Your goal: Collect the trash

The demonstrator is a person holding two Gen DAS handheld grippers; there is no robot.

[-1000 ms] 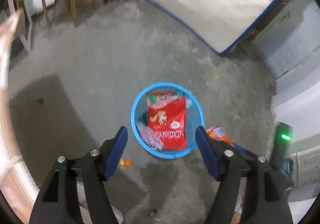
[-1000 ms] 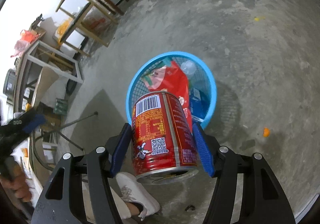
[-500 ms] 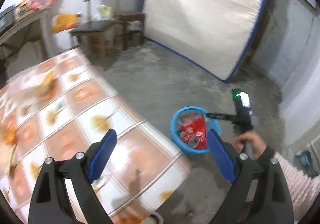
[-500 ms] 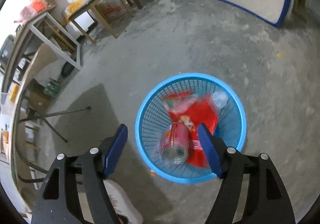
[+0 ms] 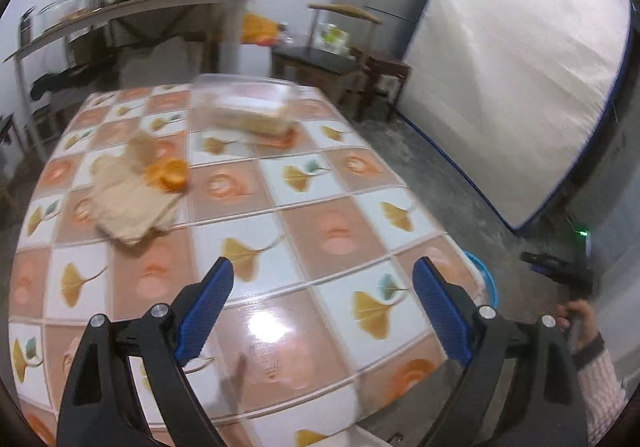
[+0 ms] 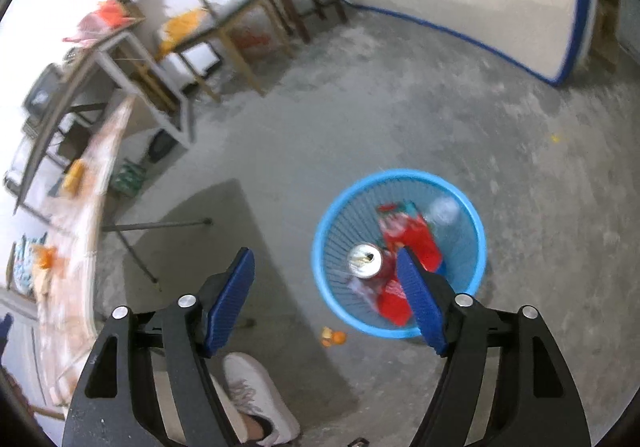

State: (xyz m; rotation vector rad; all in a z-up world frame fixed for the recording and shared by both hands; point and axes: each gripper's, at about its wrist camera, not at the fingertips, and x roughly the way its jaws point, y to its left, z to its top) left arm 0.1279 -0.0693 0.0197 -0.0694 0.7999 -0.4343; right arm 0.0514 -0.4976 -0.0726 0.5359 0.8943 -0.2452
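The blue mesh trash basket [image 6: 332,207] stands on the concrete floor and holds a red can [image 6: 366,261], a red snack bag [image 6: 412,239] and a clear plastic bottle [image 6: 442,209]. My right gripper [image 6: 326,287] is open and empty above the floor, left of the basket. My left gripper [image 5: 320,301] is open and empty over the tiled table [image 5: 332,239]. On that table lie a crumpled beige paper bag [image 5: 128,203], orange peel [image 5: 170,175] and a clear plastic box [image 5: 248,107]. The basket's rim [image 5: 486,279] shows past the table's right edge.
Orange peel [image 6: 334,337] lies on the floor by the basket. My white shoe [image 6: 256,391] is below the right gripper. A mattress [image 5: 516,87] leans on the wall, with wooden chairs [image 5: 344,47] and a cluttered shelf [image 5: 132,3] behind the table.
The right gripper let go of the red can, which now lies in the basket, and drew back left. The left gripper swung from the basket up over the table.
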